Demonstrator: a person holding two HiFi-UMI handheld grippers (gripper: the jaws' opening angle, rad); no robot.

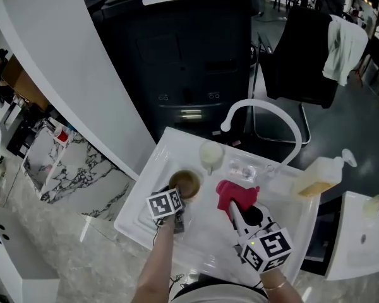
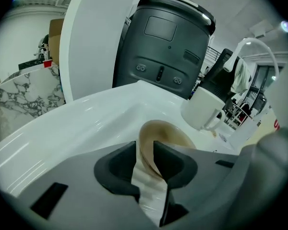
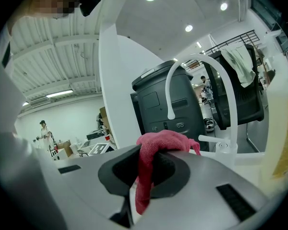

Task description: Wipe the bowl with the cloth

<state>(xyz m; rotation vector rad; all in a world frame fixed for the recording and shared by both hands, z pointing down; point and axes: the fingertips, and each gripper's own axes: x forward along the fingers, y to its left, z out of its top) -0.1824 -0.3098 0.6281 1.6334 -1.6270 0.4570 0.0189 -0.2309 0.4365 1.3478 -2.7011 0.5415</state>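
The white sink holds all the things. A soap bottle stands on its far right edge, well off to the right of both jaws, and it has yellow soap in the lower part. The bowl is the thing to be wiped. It sits right at the left gripper, tipped up on its side, with its rim between the jaws. The jaws are closed on that rim, with only the bowl's thin wall between them. The bowl is brown inside and looks empty. A white mug stands just past the bowl, ahead and to the right of the left jaws. From here I cannot tell if there is anything in it. The red cloth is pinched tight in the jaws of the right gripper and flops over their tips. It is up in the air, off to the right of the bowl and not touching it. So I think this is the getting-ready step: bowl held, cloth held, no wiping yet. Next, the right jaws need to bring the cloth over to the left and down into the bowl, while the left jaws keep the bowl from sliding.
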